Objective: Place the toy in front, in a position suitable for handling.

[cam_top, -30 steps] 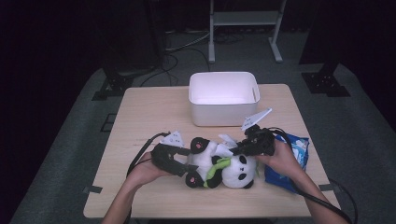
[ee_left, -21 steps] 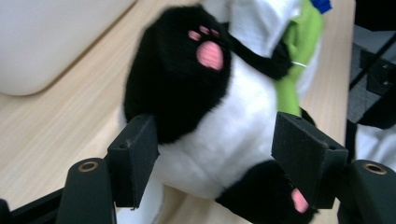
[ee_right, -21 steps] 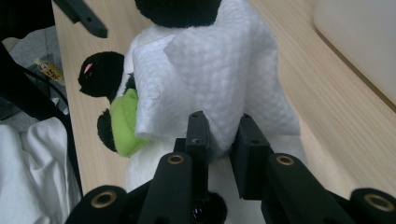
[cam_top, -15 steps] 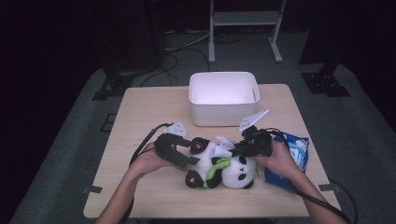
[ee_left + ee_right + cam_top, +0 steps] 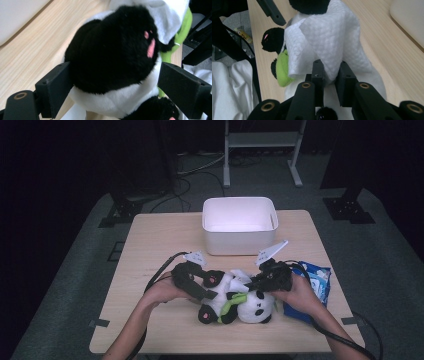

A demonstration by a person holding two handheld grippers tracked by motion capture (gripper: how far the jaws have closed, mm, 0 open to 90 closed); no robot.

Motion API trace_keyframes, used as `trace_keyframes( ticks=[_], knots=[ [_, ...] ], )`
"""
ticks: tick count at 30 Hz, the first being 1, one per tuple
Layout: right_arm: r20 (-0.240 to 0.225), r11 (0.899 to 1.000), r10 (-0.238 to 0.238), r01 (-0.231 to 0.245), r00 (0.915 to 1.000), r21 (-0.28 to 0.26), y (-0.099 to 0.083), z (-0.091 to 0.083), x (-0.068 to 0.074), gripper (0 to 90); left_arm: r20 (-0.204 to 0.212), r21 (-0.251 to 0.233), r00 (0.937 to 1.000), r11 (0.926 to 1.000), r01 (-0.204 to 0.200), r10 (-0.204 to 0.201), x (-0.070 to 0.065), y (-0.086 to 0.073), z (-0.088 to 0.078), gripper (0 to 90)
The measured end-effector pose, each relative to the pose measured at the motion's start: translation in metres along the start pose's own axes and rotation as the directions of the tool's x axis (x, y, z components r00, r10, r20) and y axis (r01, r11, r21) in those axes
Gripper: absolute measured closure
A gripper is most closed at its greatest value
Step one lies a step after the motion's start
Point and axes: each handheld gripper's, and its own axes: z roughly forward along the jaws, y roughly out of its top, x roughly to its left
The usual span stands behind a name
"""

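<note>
The left hand-held gripper [image 5: 112,82] has just been opening; its jaws stand wide around the panda's [image 5: 240,300] black paw, the right jaw clear of it. The right hand-held gripper [image 5: 329,75] pinches a white tissue [image 5: 329,32] lying on the panda. Beyond both, bare bench [image 5: 160,235] runs to a tub [image 5: 239,225]; a blue pack [image 5: 320,282] lies beside the right one.
</note>
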Motion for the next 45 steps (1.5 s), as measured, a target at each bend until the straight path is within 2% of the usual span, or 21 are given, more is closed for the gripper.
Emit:
trace_keyframes(
  ticks=[4, 8, 11, 15, 16, 17, 18, 19, 20, 23, 24, 32, 37, 42, 45],
  knots=[
    [-0.003, 1.0, 0.0, 0.0, 1.0, 0.003, -0.001, 0.0, 0.003, 77.4, -0.003, -0.013, 1.0, 0.9999, -0.006, 0.006, -0.001, 0.005, -0.005, 12.2],
    [-0.004, 1.0, -0.003, 0.003, 1.0, 0.001, -0.002, 0.0, 0.004, 77.4, -0.003, -0.024, 0.9996, 0.9994, -0.026, 0.026, -0.003, 0.01, -0.013, 17.3],
    [-0.005, 1.0, -0.004, 0.004, 1.0, -0.002, -0.002, 0.001, 0.004, 77.4, -0.005, -0.01, 0.9998, 0.9998, -0.017, 0.017, -0.002, 0.012, -0.014, 21.9],
    [-0.006, 1.0, -0.005, 0.005, 1.0, -0.004, -0.002, 0.001, 0.005, 77.5, -0.002, -0.007, 0.9997, 0.9997, -0.024, 0.024, -0.002, 0.014, -0.011, 23.3],
    [-0.007, 1.0, -0.007, 0.007, 1.0, -0.003, -0.003, 0.002, 0.005, 77.5, -0.021, -0.023, 0.9992, 0.9992, -0.033, 0.033, -0.002, 0.015, -0.01, 31.0],
    [-0.003, 1.0, -0.006, 0.006, 1.0, -0.003, -0.003, 0.002, 0.005, 77.5, -0.021, -0.023, 0.9992, 0.9992, -0.033, 0.033, -0.002, 0.015, -0.01, 34.9],
    [-0.003, 1.0, -0.006, 0.006, 1.0, -0.003, -0.003, 0.002, 0.005, 77.5, -0.027, -0.031, 0.999, 0.9989, -0.035, 0.034, -0.002, 0.016, -0.01, 34.9],
    [0.002, 1.0, -0.006, 0.006, 1.0, -0.004, -0.003, 0.002, 0.004, 77.5, -0.038, -0.031, 0.9985, 0.9987, -0.041, 0.04, -0.002, 0.016, -0.01, 38.5],
    [0.006, 1.0, -0.001, 0.001, 1.0, -0.007, -0.002, 0.001, 0.003, 77.4, -0.057, -0.036, 0.9979, 0.9988, -0.034, 0.032, -0.001, 0.017, -0.01, 46.8],
    [0.009, 1.0, 0.006, -0.006, 0.9999, -0.01, -0.001, 0.0, -0.001, 77.3, -0.074, -0.04, 0.9967, 0.9986, -0.035, 0.032, 0.001, 0.018, -0.009, 52.1],
    [0.013, 1.0, 0.019, -0.019, 0.9997, -0.013, 0.001, 0.0, -0.006, 77.4, -0.088, -0.035, 0.9955, 0.9986, -0.039, 0.036, 0.003, 0.021, -0.007, 54.2],
    [0.02, 0.998, 0.061, -0.06, 0.998, -0.025, 0.008, 0.001, -0.026, 77.5, -0.121, -0.04, 0.992, 0.9983, -0.042, 0.037, 0.014, 0.036, -0.008, 55.0],
    [0.04, 0.997, 0.066, -0.064, 0.997, -0.049, 0.019, 0.003, -0.035, 77.9, -0.175, -0.047, 0.9825, 0.9962, -0.073, 0.063, 0.023, 0.047, -0.019, 54.8],
    [0.027, 0.997, 0.059, -0.058, 0.9979, -0.052, 0.02, 0.01, -0.033, 78.1, -0.176, -0.037, 0.9819, 0.9963, -0.077, 0.07, 0.02, 0.037, -0.02, 53.3],
    [-0.011, 0.999, 0.043, -0.043, 0.999, -0.021, 0.022, 0.013, -0.024, 78.1, -0.168, -0.059, 0.9831, 0.9948, -0.083, 0.072, 0.013, 0.019, -0.022, 53.3]
  ],
)
